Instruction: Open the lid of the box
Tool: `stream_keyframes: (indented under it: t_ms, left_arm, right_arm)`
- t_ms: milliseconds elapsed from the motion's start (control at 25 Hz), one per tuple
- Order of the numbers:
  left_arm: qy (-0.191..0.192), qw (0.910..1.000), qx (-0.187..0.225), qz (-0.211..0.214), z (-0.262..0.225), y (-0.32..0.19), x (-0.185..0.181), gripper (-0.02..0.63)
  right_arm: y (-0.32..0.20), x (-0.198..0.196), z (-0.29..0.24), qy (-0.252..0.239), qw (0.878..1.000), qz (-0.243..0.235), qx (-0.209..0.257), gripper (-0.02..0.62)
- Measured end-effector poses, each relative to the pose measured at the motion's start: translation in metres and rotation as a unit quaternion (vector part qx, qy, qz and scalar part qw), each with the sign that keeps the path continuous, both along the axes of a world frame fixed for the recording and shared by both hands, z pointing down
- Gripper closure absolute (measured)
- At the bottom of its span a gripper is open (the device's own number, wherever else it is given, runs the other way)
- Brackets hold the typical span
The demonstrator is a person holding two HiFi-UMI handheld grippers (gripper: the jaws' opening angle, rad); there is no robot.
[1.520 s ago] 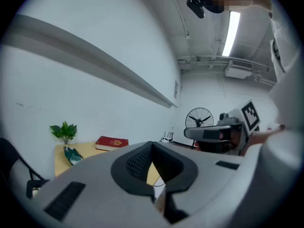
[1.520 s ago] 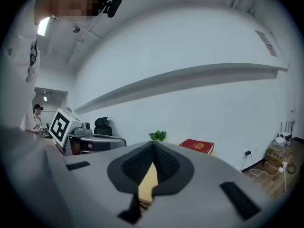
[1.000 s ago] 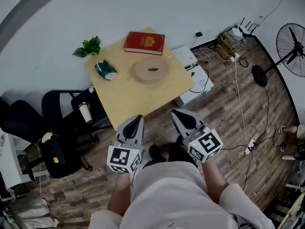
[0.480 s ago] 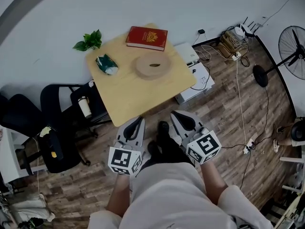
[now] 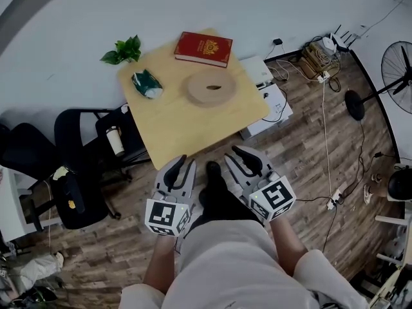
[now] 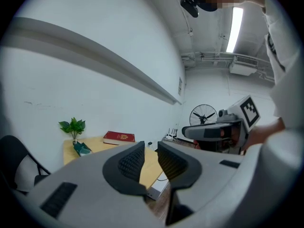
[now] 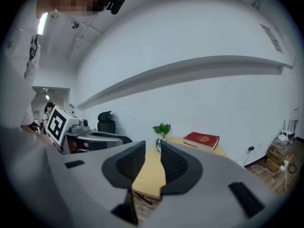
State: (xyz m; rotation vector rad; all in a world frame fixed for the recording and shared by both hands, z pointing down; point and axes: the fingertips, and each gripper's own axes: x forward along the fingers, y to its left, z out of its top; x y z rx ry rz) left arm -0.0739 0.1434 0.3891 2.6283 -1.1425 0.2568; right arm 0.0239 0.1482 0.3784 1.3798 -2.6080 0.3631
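A round, tan box with its lid on sits on the light wooden table, well ahead of both grippers. My left gripper hangs over the floor just short of the table's near edge. Its jaws stand a little apart with nothing between them. My right gripper is beside it at the same distance, and its jaws are opening on empty air. In both gripper views the jaws hide the box.
On the table lie a red book, a green packet and a small plant. Black office chairs stand left of it. A white case, cables and a standing fan are on the floor to the right.
The right gripper's jaws were together and now stand apart. The person has stepped slightly toward the table; a foot shows between the grippers. The left gripper looks unchanged.
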Motion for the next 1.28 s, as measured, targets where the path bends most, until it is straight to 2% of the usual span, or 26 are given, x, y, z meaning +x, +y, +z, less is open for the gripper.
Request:
stream_keyframes:
  t_ms: [160, 320, 600, 1280]
  left_arm:
    - [-0.004, 1.0, 0.002, -0.009, 0.003, -0.013, -0.001, 0.517]
    - [-0.004, 0.9998, -0.001, -0.017, 0.007, -0.027, -0.004, 0.517]
    - [-0.008, 0.9996, -0.01, -0.023, 0.014, -0.057, -0.006, 0.517]
    - [-0.03, 0.9987, -0.019, -0.036, 0.02, -0.132, 0.004, 0.517]
  right_arm:
    - [-0.011, 0.002, 0.002, 0.003, 1.0, -0.005, 0.0, 0.486]
    - [-0.028, 0.002, 0.011, -0.005, 1.0, -0.006, -0.016, 0.479]
    - [-0.063, -0.001, 0.021, 0.009, 1.0, -0.017, -0.021, 0.466]
    - [-0.156, 0.001, 0.034, 0.03, 0.998, -0.046, -0.025, 0.467]
